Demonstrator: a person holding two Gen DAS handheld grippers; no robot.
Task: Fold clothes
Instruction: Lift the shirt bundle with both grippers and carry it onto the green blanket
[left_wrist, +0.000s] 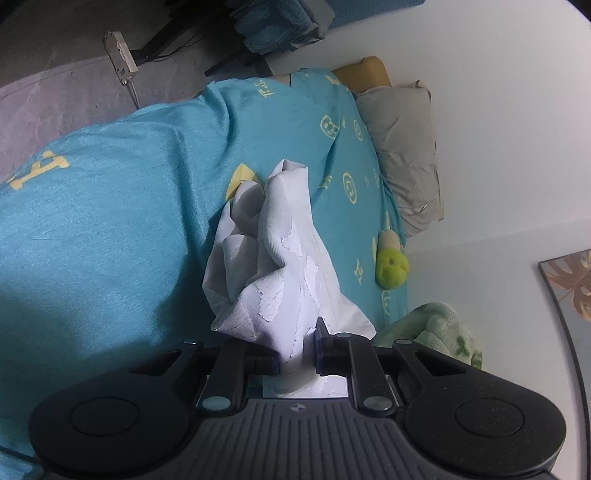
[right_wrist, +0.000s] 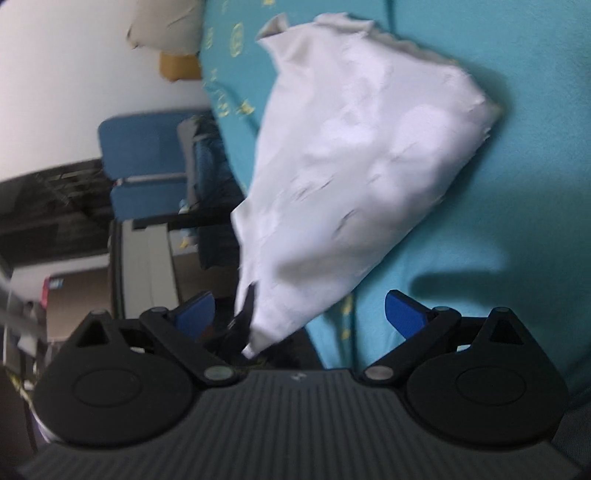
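Left hand-held gripper (left_wrist: 295, 354): jaws nearly closed, pinching a bunched corner of the white garment (left_wrist: 273, 266); cloth fills the gap btwn the pads and rises in crumpled folds ahead of it. Right hand-held gripper (right_wrist: 299, 314): jaws spread wide, blue pads (right_wrist: 404, 314) well apart, nothing gripped; a low corner of the garment hangs btwn them but touches neither pad as far as the blurred right-wrist view shows. Garment location: partly lifted over the bed, on the teal bedsheet (left_wrist: 110, 206) w/ yellow print; far end appears to rest on the sheet, near end is held up by the left grip. Also noted, not in play: grey pillow (left_wrist: 402, 147), green plush toy (left_wrist: 391, 266), green blanket (left_wrist: 439, 325) at bed edge. Judgement: step in hand is a re-grasp, right side needs a second corner so the piece can be spread flat before folding. Recommend: keep left pinch firm and steady; bring right pads onto a single-layer edge, not the wad; close only once fabric sits squarely btwn pads; then draw hands apart to tension. Risk: grabbing multiple layers, or catching the bedsheet w/ the garment.
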